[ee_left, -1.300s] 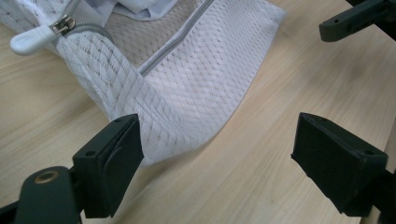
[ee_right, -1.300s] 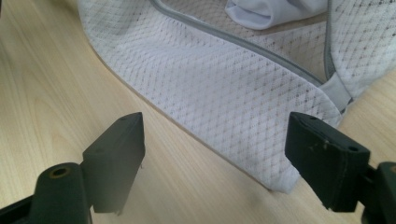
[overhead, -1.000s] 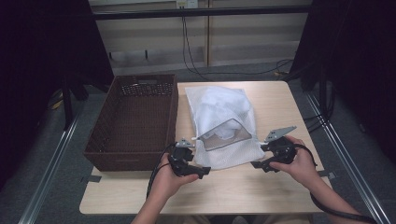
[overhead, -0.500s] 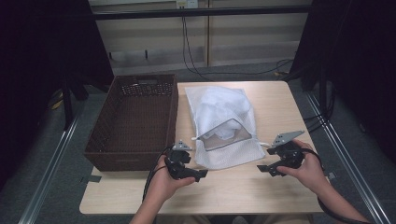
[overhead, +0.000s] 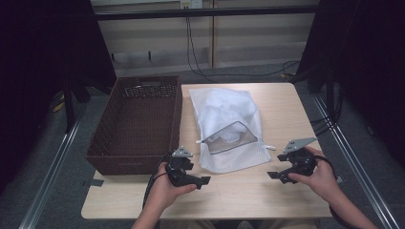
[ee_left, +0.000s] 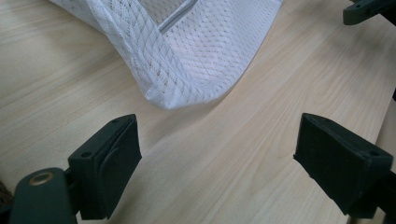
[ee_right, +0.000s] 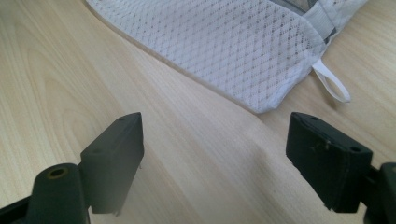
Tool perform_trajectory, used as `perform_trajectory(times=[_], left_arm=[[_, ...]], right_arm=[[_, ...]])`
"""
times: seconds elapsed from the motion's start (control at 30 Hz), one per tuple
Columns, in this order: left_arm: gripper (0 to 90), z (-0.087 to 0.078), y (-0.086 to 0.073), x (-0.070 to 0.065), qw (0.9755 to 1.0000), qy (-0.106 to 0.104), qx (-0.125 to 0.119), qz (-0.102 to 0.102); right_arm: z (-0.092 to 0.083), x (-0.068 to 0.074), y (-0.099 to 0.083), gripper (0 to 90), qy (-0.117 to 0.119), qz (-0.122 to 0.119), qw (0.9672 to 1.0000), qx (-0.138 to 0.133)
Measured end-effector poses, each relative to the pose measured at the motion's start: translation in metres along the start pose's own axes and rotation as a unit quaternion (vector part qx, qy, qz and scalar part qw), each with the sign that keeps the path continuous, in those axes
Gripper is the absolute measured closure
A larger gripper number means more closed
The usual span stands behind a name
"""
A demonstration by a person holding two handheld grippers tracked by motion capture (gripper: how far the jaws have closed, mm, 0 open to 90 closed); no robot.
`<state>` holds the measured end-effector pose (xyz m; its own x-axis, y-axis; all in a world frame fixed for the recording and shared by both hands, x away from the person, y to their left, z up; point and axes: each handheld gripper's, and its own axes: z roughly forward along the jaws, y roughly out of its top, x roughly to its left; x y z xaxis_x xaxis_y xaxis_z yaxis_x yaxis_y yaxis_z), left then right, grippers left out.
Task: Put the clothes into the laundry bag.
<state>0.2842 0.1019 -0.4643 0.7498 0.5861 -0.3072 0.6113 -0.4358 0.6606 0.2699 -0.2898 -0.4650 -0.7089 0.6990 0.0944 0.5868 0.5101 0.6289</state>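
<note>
The pale wooden worktop [overhead: 248, 191] carries everything. On its left side sits a dark brown wicker basket [overhead: 136, 124], and just beside it, toward the middle, lies a white mesh bag [overhead: 229, 129] with bunched white cloth inside and a grey-edged opening facing up; a small white loop [ee_right: 332, 86] trails from one near corner.

Both tools have drawn back from the bag since a second ago, when they were up against its near edge — now they sit apart from it over bare wood. The left tool [overhead: 204, 180], held in the left hand [overhead: 165, 191], is near the bag's near-left corner, its jaws spread wide with nothing between them. The right tool [overhead: 272, 175], in the right hand [overhead: 322, 176], has moved farther out toward the worktop's right edge, its jaws likewise wide and holding nothing. The bag and basket lie as before.
</note>
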Motion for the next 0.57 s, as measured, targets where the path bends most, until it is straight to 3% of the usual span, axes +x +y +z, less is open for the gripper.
perform_trajectory(times=[0.57], left_arm=[[11.7,0.0031,-0.0093,-0.0007,0.9999,0.0,-0.001,0.014]], right_arm=[[-0.0077,0.0,-0.0095,17.7,-0.009,-0.001,0.9999,-0.008]])
